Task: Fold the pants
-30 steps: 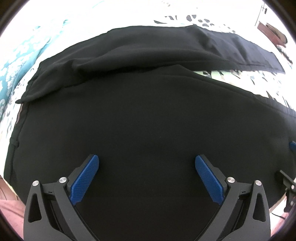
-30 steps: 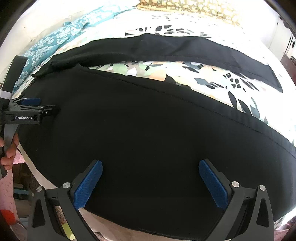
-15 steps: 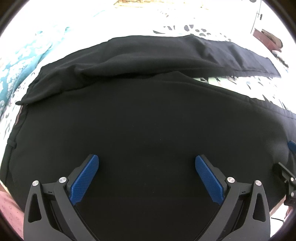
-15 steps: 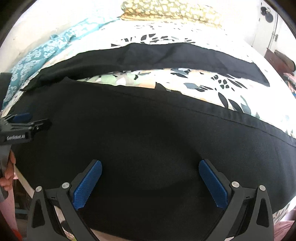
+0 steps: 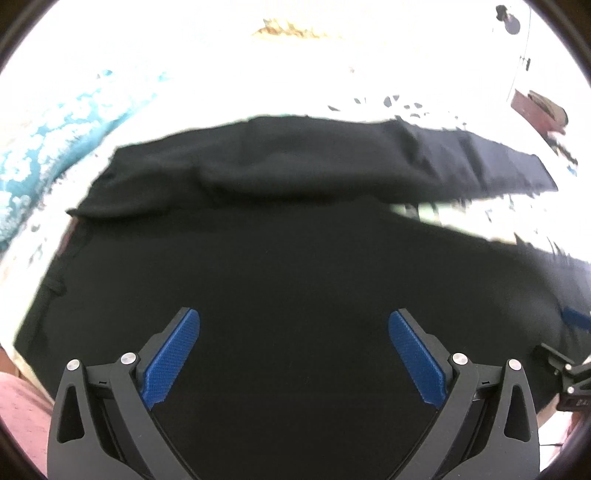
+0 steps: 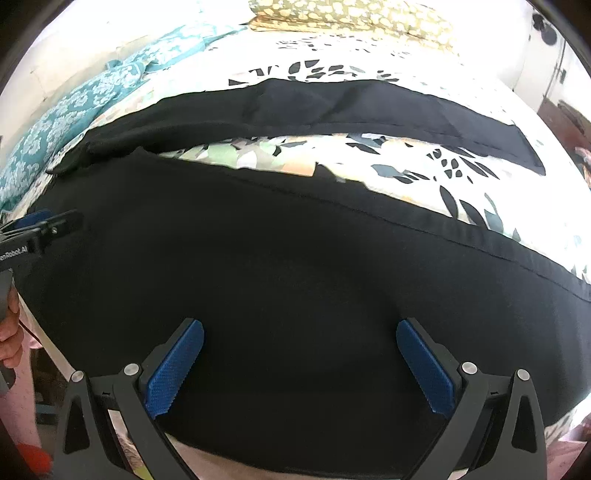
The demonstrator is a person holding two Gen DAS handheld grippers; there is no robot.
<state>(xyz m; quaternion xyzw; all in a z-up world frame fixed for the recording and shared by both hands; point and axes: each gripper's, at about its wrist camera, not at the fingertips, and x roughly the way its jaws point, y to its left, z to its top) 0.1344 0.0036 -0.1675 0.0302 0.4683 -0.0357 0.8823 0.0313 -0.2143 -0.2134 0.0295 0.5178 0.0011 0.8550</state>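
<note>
Black pants (image 5: 288, 258) lie spread on a bed, waist to the left, the two legs running right with a strip of sheet between them. In the right wrist view the near leg (image 6: 295, 280) fills the foreground and the far leg (image 6: 332, 107) lies behind. My left gripper (image 5: 294, 325) is open and empty over the seat area. My right gripper (image 6: 300, 332) is open and empty over the near leg. The left gripper also shows at the left edge of the right wrist view (image 6: 40, 229).
A floral bedsheet (image 6: 406, 173) covers the bed. A teal patterned cloth (image 6: 74, 107) lies at the far left and a yellow-patterned pillow (image 6: 351, 18) at the head. The bed's near edge (image 6: 207, 454) runs under the right gripper. A brown piece of furniture (image 5: 535, 107) stands far right.
Both grippers have tilted up and pulled back a little, so the pants sit lower in each view and more of the bed's far end shows. Both stayed open.
</note>
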